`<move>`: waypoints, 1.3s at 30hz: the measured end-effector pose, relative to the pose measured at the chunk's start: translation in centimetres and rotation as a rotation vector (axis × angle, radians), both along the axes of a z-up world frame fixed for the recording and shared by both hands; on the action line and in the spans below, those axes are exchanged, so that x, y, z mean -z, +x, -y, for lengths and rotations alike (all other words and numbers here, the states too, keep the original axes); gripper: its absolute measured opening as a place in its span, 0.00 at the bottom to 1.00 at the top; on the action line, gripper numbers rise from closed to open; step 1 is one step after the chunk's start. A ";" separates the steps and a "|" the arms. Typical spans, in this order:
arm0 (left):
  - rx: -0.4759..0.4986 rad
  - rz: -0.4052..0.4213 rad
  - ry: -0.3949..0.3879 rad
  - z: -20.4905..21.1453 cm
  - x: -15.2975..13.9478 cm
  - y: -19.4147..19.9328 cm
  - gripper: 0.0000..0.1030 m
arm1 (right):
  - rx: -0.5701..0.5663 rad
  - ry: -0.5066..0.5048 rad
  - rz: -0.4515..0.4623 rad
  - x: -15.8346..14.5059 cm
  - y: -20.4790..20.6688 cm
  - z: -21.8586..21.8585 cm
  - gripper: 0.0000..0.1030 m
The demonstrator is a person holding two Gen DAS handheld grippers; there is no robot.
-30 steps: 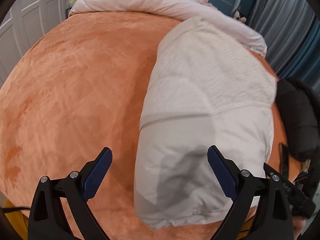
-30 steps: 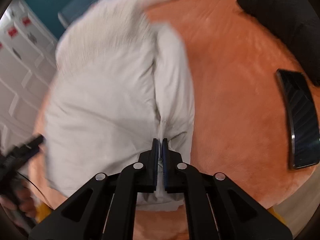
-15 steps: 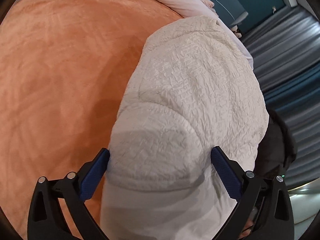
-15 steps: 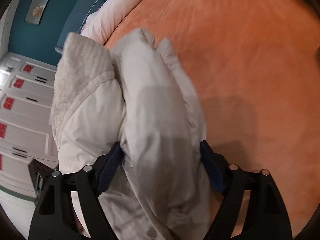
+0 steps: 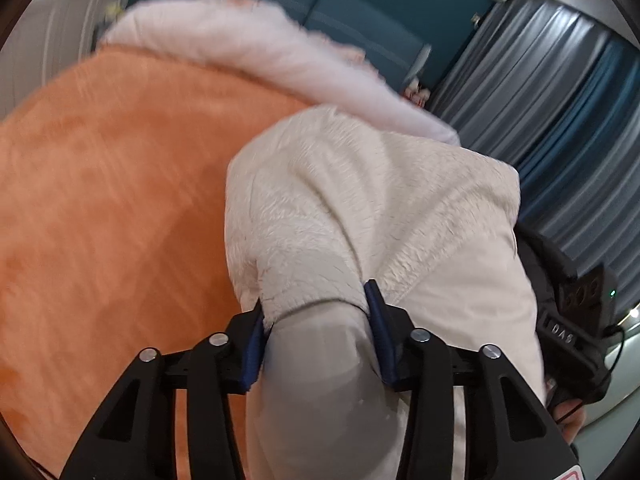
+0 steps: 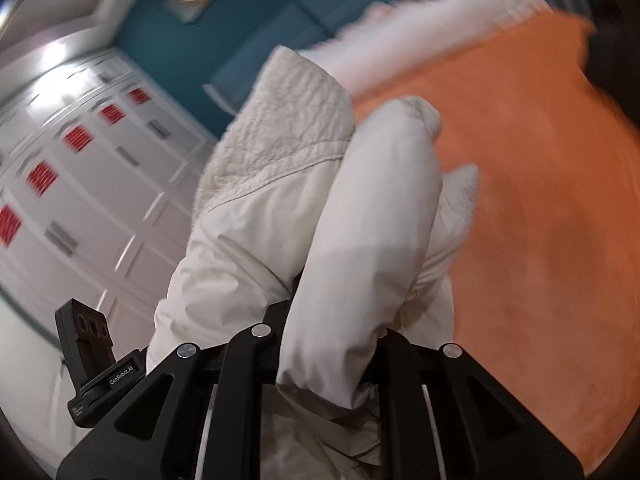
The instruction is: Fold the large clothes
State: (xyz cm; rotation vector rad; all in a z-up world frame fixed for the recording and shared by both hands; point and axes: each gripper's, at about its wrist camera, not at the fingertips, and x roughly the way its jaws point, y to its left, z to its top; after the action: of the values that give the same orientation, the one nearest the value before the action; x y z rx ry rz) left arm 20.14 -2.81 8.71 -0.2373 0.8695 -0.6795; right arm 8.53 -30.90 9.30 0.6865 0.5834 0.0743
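A bulky white jacket (image 5: 360, 200) with a fleecy lining is bunched up over the orange bed cover (image 5: 100, 180). My left gripper (image 5: 314, 300) holds a thick roll of it; its jaws are closing and both blue pads press into the fabric. In the right wrist view the same jacket (image 6: 280, 152) bulges up over my right gripper (image 6: 336, 304). Those jaws are closing too, with a smooth fold pinched between them and the pads hidden under cloth. Both ends of the jacket are raised off the bed.
A pale pink duvet (image 5: 240, 36) lies rolled along the far end of the bed. A black garment (image 5: 536, 256) sits at the right edge, near grey-blue curtains (image 5: 560, 100). White wardrobe doors (image 6: 80, 180) stand to the left. The orange cover (image 6: 540, 200) stretches away bare on the right.
Both grippers went from wide open around the jacket to clamped on its folds. Both have risen and tipped up, lifting the jacket; more wall and curtain now shows.
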 end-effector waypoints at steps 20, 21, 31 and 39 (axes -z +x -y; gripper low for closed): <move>-0.221 0.162 0.378 -10.3 2.3 1.1 0.50 | 0.036 -0.237 -0.190 3.3 6.2 -8.6 0.41; -0.221 0.157 0.376 -10.9 2.1 1.0 0.51 | 0.021 -0.268 -0.172 2.1 6.2 -9.4 0.39; -0.287 0.016 0.420 -9.3 4.8 0.2 0.57 | -0.141 -0.522 -0.338 6.8 7.2 -16.1 0.10; -0.303 -0.012 0.472 -9.3 6.6 0.3 0.59 | -0.117 -0.492 -0.430 8.9 4.7 -15.3 0.10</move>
State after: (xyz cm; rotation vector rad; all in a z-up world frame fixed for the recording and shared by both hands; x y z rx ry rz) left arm 20.43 6.49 2.14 0.0525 0.9560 -0.1803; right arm 13.18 -15.61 0.42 0.1838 1.0128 -0.1092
